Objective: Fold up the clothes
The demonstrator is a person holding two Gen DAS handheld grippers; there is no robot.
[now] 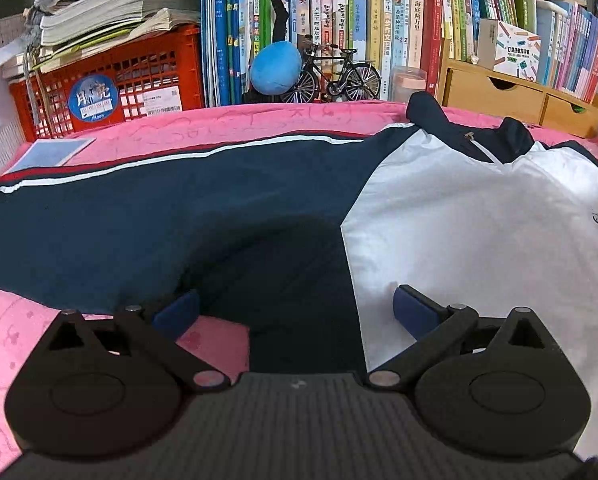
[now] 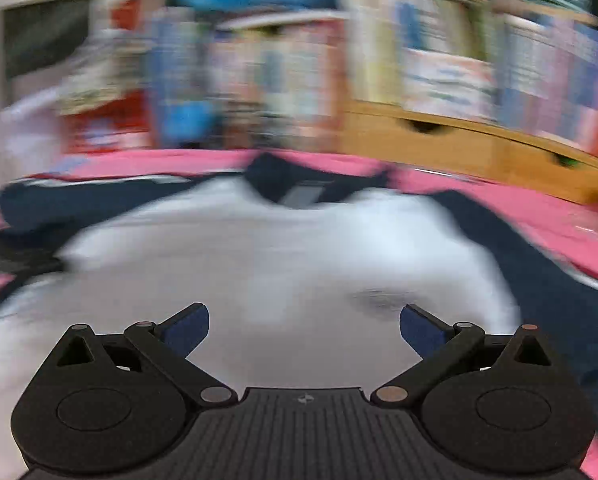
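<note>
A white and navy jacket (image 1: 459, 232) lies spread flat on a pink cloth (image 1: 203, 128), its navy sleeve (image 1: 139, 216) stretched out to the left with red and white stripes along the far edge. The navy collar (image 1: 475, 136) points toward the shelves. My left gripper (image 1: 295, 312) hovers open over the seam where sleeve meets white body, nothing between its blue pads. In the right wrist view, which is motion-blurred, the same jacket (image 2: 279, 248) fills the middle. My right gripper (image 2: 303, 328) stands open above the white chest panel, empty.
Behind the cloth stand a red crate (image 1: 111, 80) under stacked books, a row of upright books (image 1: 339, 20), a blue plush ball (image 1: 275, 66), a model bicycle (image 1: 335, 76) and a wooden drawer unit (image 1: 511, 96). A pale booklet (image 1: 51, 152) lies at the far left.
</note>
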